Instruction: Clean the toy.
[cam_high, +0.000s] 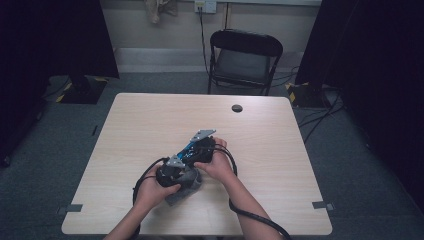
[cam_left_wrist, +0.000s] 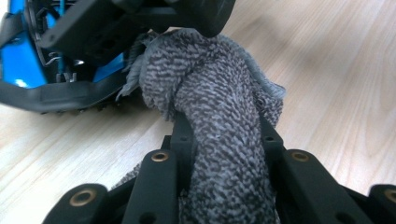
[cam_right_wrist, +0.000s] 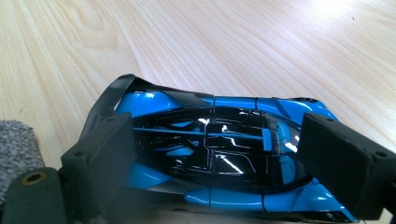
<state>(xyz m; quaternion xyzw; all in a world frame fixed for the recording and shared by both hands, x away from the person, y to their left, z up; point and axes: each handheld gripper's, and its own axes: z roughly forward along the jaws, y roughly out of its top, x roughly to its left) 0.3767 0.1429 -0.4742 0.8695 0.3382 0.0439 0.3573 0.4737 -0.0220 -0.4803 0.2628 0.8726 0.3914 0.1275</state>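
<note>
Both tongs are loaded: our left gripper (cam_left_wrist: 219, 154) pinches a grey cloth (cam_left_wrist: 210, 107), our right gripper (cam_right_wrist: 215, 158) clamps a blue toy car (cam_right_wrist: 219, 154) at 6 o'clock on the table (cam_high: 150, 120). We judge wiping is underway; next, rub cloth along the car, at 10 o'clock of it.

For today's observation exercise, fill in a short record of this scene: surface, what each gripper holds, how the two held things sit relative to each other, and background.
surface: light wooden table
left gripper: jaws shut on a grey speckled cloth, bunched between them
right gripper: jaws clamp a blue and black toy car from both sides
relation: cloth pressed against the car's side
background: black folding chair beyond the table
</note>
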